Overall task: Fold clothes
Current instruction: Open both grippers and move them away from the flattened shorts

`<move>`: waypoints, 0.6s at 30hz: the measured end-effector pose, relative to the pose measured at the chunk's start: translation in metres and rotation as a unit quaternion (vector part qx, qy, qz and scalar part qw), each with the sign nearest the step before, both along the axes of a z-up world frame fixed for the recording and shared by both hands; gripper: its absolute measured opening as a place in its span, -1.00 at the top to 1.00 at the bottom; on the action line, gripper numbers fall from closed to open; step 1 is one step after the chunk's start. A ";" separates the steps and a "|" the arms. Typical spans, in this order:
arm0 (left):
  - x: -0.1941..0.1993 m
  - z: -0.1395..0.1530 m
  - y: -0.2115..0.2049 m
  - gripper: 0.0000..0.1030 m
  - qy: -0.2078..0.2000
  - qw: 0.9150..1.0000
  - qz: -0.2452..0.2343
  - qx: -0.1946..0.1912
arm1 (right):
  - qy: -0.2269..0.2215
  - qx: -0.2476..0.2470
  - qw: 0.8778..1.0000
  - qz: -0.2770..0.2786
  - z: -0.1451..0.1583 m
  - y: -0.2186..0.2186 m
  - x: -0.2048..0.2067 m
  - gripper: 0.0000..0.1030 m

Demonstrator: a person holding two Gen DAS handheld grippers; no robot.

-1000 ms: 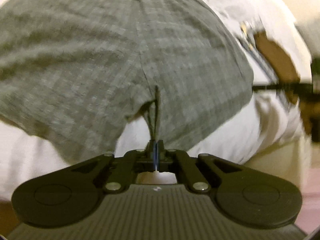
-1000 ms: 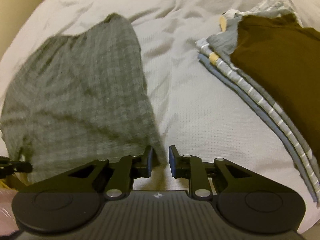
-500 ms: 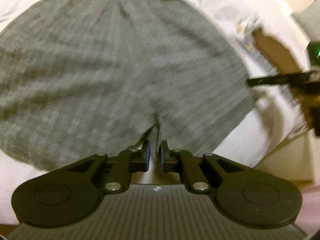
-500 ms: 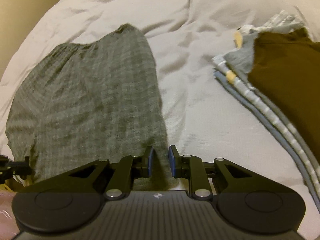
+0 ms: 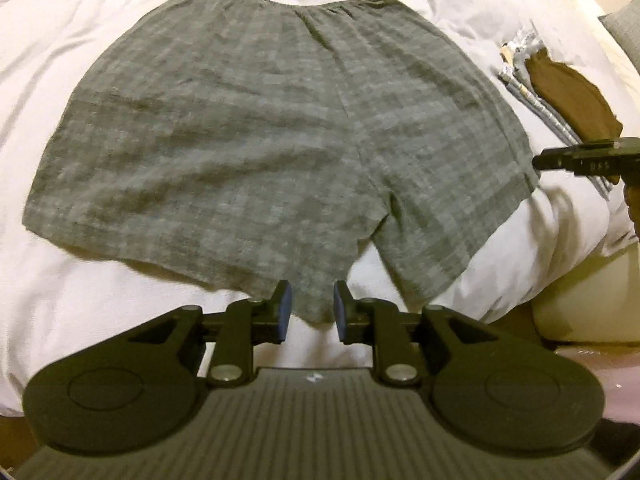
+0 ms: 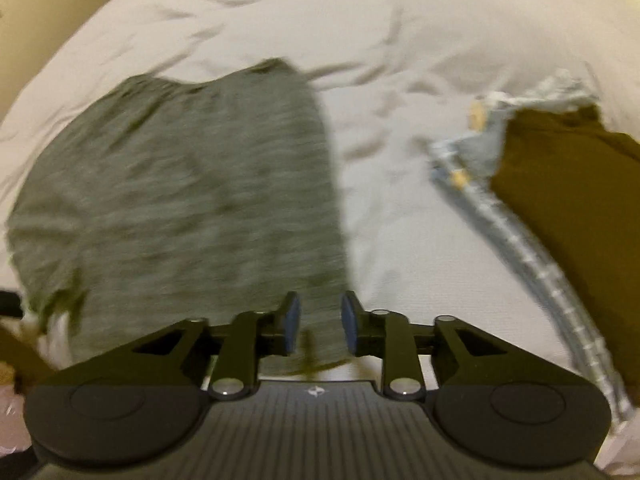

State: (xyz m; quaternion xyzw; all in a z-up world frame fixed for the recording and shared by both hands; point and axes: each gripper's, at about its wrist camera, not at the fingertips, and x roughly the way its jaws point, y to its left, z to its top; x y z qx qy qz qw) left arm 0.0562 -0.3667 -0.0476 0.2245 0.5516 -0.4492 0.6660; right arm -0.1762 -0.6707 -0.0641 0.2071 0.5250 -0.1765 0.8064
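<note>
Both sets of tongs, left (image 5: 309,312) and right (image 6: 318,325), are built of matte black plastic. Blue pads (image 5: 285,311) are fitted inside the fingers. Silver screws (image 6: 225,386), round side discs and a ribbed grey housing are seen.

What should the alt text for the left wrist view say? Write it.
Grey checked shorts lie spread flat on a white bed. The left hand-held gripper, jaws open, hangs over the inner leg hem. At right lies a stack of folded clothes.
</note>
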 end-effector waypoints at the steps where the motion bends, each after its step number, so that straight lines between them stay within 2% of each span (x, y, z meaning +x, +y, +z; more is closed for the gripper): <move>1: -0.002 0.002 0.001 0.65 -0.006 1.000 -0.005 -0.002 | 0.007 0.004 1.000 0.006 -0.004 0.004 0.003 0.27; 4: -0.015 0.015 -0.001 0.50 -0.041 0.999 -0.031 -0.011 | 0.010 0.018 1.000 0.010 -0.008 0.012 0.008 0.27; 9: -0.050 0.034 -0.018 0.34 -0.080 0.993 -0.081 -0.034 | 0.008 -0.003 0.999 0.052 0.014 0.014 0.011 0.27; 11: -0.068 0.039 -0.030 0.13 -0.092 0.988 -0.110 -0.050 | 0.007 -0.013 0.998 0.064 0.026 0.011 0.012 0.27; 13: -0.084 0.040 -0.044 0.00 -0.107 0.981 -0.150 -0.066 | 0.007 -0.022 0.998 0.064 0.039 0.002 0.012 0.25; 16: -0.114 0.036 -0.072 -0.20 -0.130 0.962 -0.217 -0.099 | 0.008 -0.028 0.999 0.046 0.053 -0.015 0.010 0.22; 18: -0.134 0.034 -0.091 -0.20 -0.144 0.950 -0.250 -0.117 | 0.005 -0.028 0.999 0.028 0.062 -0.029 0.004 0.21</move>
